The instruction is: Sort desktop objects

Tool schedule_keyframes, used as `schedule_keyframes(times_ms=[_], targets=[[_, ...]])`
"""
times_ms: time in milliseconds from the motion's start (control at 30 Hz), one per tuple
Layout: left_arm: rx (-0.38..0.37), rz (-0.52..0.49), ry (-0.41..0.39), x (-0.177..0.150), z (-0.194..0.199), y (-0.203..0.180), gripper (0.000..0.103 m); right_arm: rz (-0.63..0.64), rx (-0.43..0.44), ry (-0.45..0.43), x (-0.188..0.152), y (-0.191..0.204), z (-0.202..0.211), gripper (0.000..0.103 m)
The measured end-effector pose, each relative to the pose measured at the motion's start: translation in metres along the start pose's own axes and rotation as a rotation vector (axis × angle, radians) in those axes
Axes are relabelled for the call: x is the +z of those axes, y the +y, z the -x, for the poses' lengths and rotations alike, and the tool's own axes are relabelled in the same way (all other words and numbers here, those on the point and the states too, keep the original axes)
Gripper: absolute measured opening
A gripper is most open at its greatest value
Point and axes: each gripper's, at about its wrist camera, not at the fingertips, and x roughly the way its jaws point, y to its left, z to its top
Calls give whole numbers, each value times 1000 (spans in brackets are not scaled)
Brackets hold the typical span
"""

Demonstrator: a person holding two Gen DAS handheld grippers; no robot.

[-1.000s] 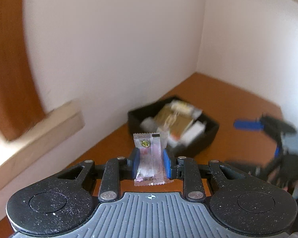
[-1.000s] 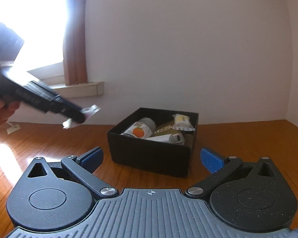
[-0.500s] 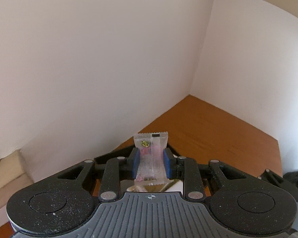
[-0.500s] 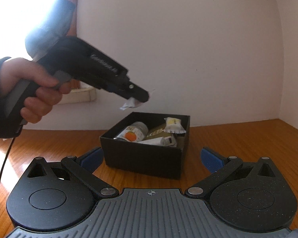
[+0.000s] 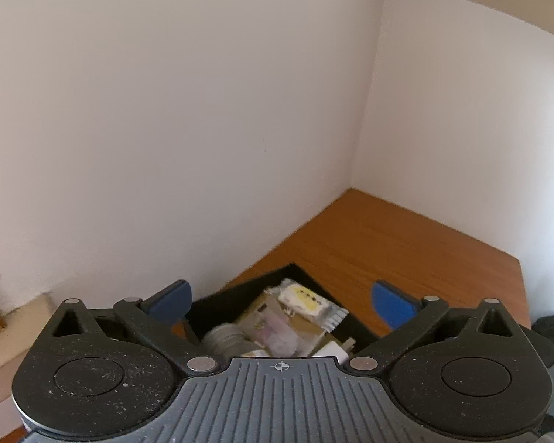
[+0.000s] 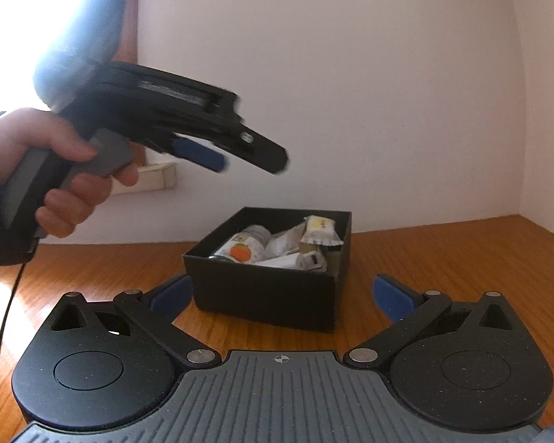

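Through the left wrist camera we see the left gripper (image 5: 280, 297) with its jaws spread as wide as they go and nothing between them; they have just been opening. Half a second ago its blue pads (image 5: 391, 304) pinched a clear crinkled candy sachet, and now that sachet (image 5: 277, 336) lies blurred among the contents of the black box (image 5: 354, 317), straight below the gripper at our 6 o'clock. The box is square, matte and thin-walled like card. Inside it, at 12 o'clock from the sachet, sits a white and yellow wrapped sweet (image 5: 306, 301) with serrated ends, and at 9 o'clock a rounded grey lid (image 5: 223, 339). The wooden desk (image 5: 406, 240) is smooth, orange-brown and grained, meeting plain white walls.

Through the right wrist camera, our left hand (image 6: 51, 170) grips the grey handle of the left gripper (image 6: 240, 158), which hovers at 11 o'clock above the box (image 6: 266, 291); earlier the sachet stuck out from its tip, and now the tip is bare. The right gripper (image 6: 282, 295) stands fully open and empty, its pads flanking the near wall of the box without touching. In the box we see a small jar with an orange fruit label (image 6: 240, 249), crumpled white wrappers (image 6: 288, 243) and the yellow and white sweet (image 6: 319, 230) at 1 o'clock
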Motion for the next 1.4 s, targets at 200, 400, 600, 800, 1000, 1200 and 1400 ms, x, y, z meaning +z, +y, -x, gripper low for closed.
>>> schedule_keyframes(times_ms=[200,400,600,800,1000,1200,1400], targets=[[33,3,14,-10,13,-3,103,1,-62,21,0,1,-3,103],[95,-10,13,-27,36,-2,103,-73,-75,72,4,2,-4,103],[135,0,7,-54,56,9,103,-160,-139,104,5,13,-5,103],[172,12,34,-81,59,26,103,-142,-236,179,-2,38,-17,103],[221,56,70,-109,51,47,103,-172,-352,214,-8,53,-26,103],[251,63,112,-128,35,54,103,-217,-459,281,-16,60,-38,103],[263,55,120,-134,26,52,103,-218,-541,313,-19,62,-46,103]])
